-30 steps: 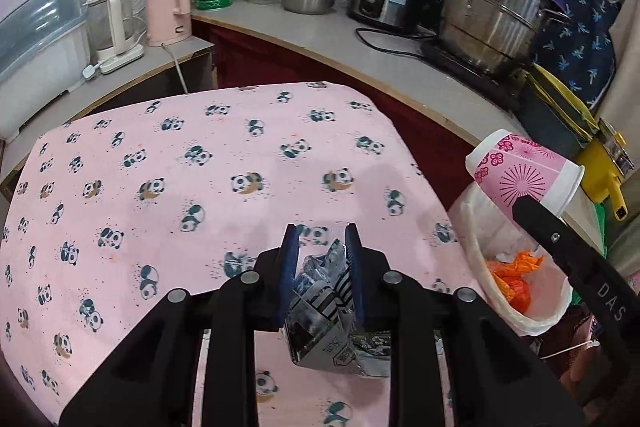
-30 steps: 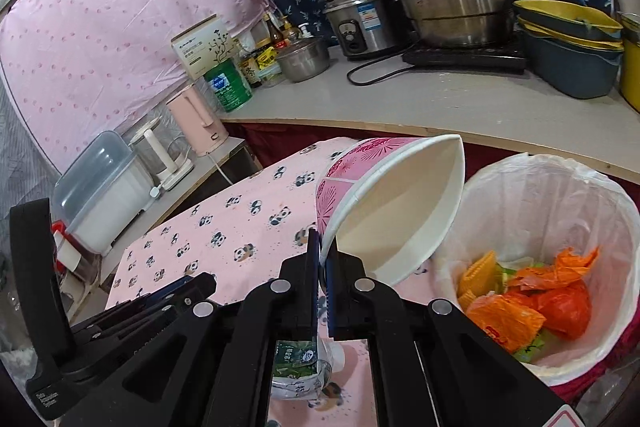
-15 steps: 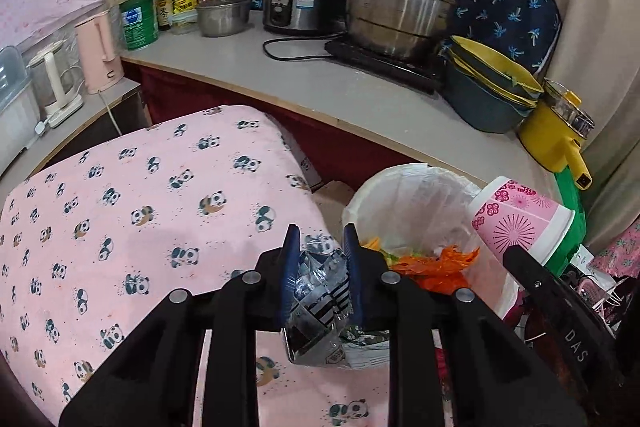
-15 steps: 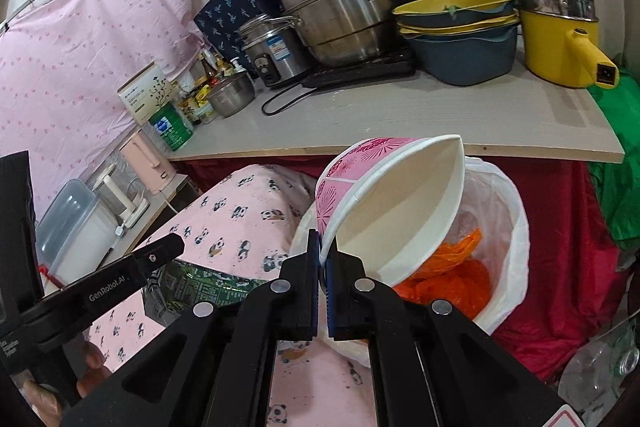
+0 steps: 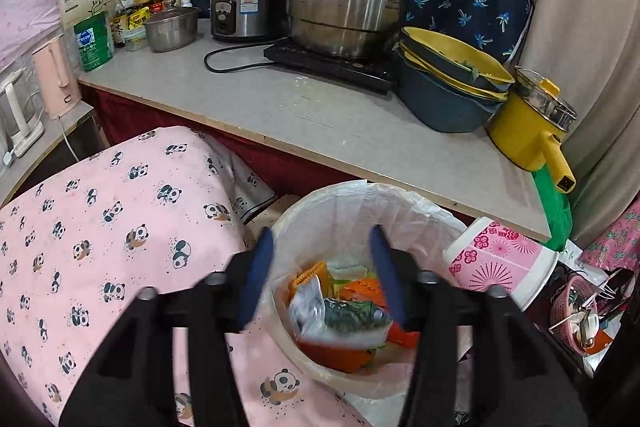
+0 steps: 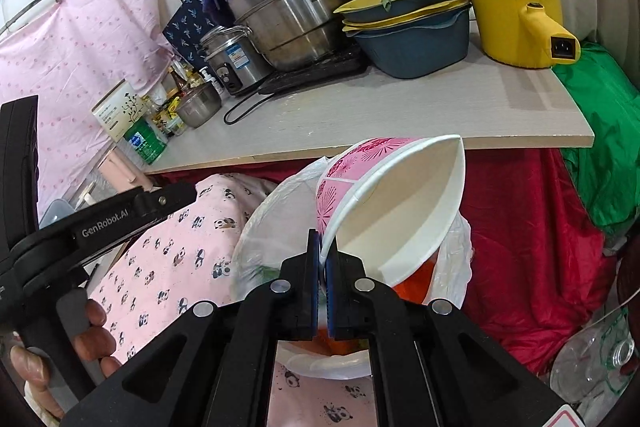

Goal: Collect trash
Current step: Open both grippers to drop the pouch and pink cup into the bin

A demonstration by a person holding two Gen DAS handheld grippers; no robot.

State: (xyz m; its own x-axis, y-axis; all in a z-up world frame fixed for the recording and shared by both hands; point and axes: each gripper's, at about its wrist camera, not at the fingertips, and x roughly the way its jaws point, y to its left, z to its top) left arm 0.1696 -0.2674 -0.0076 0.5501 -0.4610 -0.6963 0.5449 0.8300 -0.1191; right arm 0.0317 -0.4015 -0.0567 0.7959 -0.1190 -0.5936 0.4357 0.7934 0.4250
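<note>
**Wrapper is in, cup still to go**

Using the bin [image 5: 404,203] as the landmark: the left gripper [image 5: 320,279] hangs right over it, jaws just sprung apart with nothing pinched between them. The crumpled wrapper [image 5: 340,315] sits below, on the orange scraps inside the bin, so I'd call that piece done.

The right gripper [image 6: 322,287] is clamped tight on the rim of the pink paper cup [image 6: 384,203], tipped over the bin's near edge but not dropped yet. That's what's left.

Readable writing: "GenRobot.AI" on the left gripper's arm, "ASD" on the big steel pot [image 6: 288,11] up on the counter behind the bin.
</note>
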